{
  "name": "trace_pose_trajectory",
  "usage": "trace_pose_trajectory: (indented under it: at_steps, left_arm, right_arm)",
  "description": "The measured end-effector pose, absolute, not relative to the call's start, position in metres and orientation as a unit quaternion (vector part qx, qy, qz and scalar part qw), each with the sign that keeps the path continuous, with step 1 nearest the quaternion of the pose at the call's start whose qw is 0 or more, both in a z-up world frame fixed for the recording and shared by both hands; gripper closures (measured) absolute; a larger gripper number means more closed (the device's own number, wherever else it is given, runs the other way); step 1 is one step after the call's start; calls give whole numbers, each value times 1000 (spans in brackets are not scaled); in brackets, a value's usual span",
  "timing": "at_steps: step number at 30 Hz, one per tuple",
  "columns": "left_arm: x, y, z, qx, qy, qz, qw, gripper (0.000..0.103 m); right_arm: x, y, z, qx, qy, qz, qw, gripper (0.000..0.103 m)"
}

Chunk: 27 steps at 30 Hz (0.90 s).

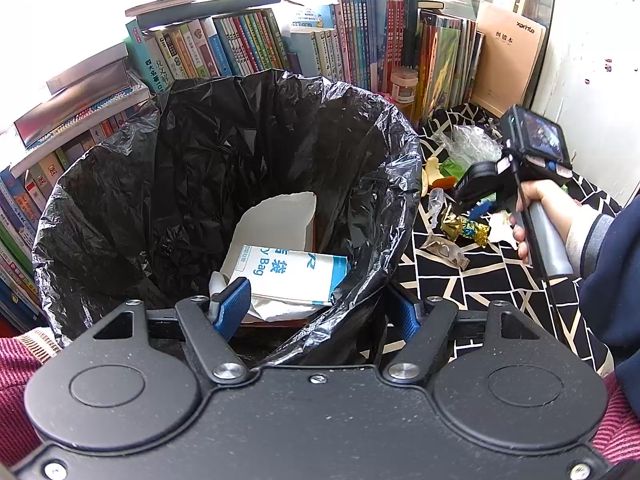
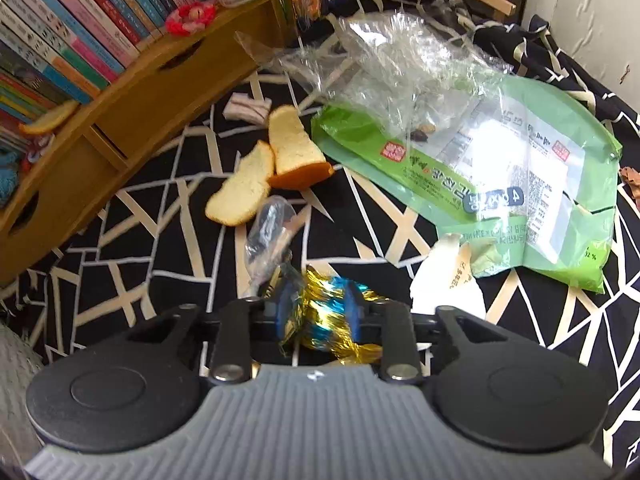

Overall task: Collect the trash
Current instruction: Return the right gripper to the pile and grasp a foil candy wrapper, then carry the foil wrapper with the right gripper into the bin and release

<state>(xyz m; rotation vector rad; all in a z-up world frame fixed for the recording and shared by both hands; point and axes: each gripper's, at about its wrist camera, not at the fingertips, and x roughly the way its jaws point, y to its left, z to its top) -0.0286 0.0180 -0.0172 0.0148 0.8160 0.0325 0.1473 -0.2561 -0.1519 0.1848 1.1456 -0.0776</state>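
A bin lined with a black bag [image 1: 224, 168] fills the left wrist view; white paper [image 1: 280, 220] and a blue-and-white pouch [image 1: 296, 276] lie inside. My left gripper [image 1: 320, 312] stands open, its fingers straddling the bag's near rim. On the black-and-white patterned cloth [image 2: 168, 216], my right gripper [image 2: 320, 312] is shut on a gold-and-blue foil wrapper [image 2: 324, 304]. In the left wrist view the right gripper [image 1: 476, 208], held by a hand, points down at that foil wrapper [image 1: 468, 228].
Loose on the cloth lie two bread slices [image 2: 260, 176], a small clear wrapper [image 2: 268, 232], a green packet [image 2: 500, 184], a crumpled clear bag [image 2: 392, 68] and a white paper scrap [image 2: 444, 280]. A wooden shelf [image 2: 132, 112] of books borders the left.
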Motion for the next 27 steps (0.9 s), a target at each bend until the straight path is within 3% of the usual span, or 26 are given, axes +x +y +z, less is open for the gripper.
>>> trace_pose_trajectory:
  at_steps: [1, 5, 6, 10, 12, 14, 16, 17, 19, 20, 27]
  left_arm:
    - [-28, 18, -17, 7, 397, 16, 918, 32]
    - [-28, 18, -17, 7, 397, 16, 918, 32]
    - [-28, 18, -17, 7, 397, 16, 918, 32]
    - [-28, 18, -17, 7, 397, 16, 918, 32]
    - [-28, 18, -17, 7, 397, 16, 918, 32]
    - [-28, 18, -17, 7, 397, 16, 918, 32]
    - [-28, 18, -17, 8, 397, 16, 918, 32]
    - [-28, 18, -18, 8, 397, 16, 918, 32]
    - [-28, 18, -18, 7, 397, 16, 918, 32]
    - [-28, 19, -18, 8, 396, 16, 918, 32]
    - [-28, 18, -18, 7, 397, 16, 918, 32]
  right_arm:
    - [147, -256, -147, 92, 536, -34, 839, 88]
    - [148, -248, -134, 74, 519, -25, 851, 88]
    - [149, -246, -134, 64, 520, -29, 851, 77]
    - [154, -248, -150, 40, 548, -45, 834, 51]
    - [153, -250, -161, 38, 559, -51, 827, 41]
    - [152, -250, -171, 31, 566, -52, 822, 40]
    - [148, -249, -177, 27, 565, -53, 823, 41]
    - [146, -247, -177, 21, 560, -54, 826, 50]
    - [145, -245, -175, 15, 557, -58, 828, 85]
    - [144, -245, -173, 20, 555, -55, 830, 90]
    - [142, -234, -148, 33, 525, -34, 849, 91]
